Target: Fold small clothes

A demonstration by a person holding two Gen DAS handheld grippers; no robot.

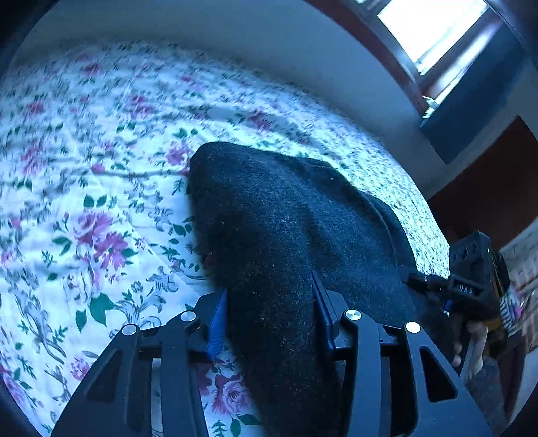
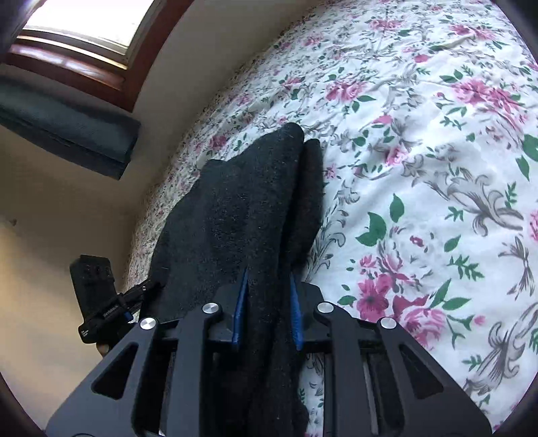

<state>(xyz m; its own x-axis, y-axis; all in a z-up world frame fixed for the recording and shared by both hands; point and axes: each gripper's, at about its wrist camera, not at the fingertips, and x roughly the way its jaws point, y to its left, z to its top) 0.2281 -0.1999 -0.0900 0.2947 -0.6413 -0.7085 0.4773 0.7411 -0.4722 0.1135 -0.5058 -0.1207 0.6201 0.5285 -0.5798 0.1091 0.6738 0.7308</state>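
A black fuzzy garment [image 1: 285,208] hangs in a doubled fold over the floral bed sheet [image 1: 84,168]. My left gripper [image 1: 269,289] is shut on its near edge, and the thick cloth fills the whole gap between the blue pads [image 1: 217,322]. In the right wrist view the same black garment [image 2: 242,201] runs forward from my right gripper [image 2: 269,274], whose blue pads [image 2: 239,309] press on a narrower bunch of it. Each gripper shows at the edge of the other's view: the right gripper [image 1: 470,282] with a hand under it, and the left gripper [image 2: 97,295].
The floral sheet [image 2: 420,168] covers the bed to the far wall. A window [image 2: 84,20] with a dark wooden frame sits above a dark rolled blind [image 2: 67,134]. The bed's edge runs along the wall [image 2: 60,208].
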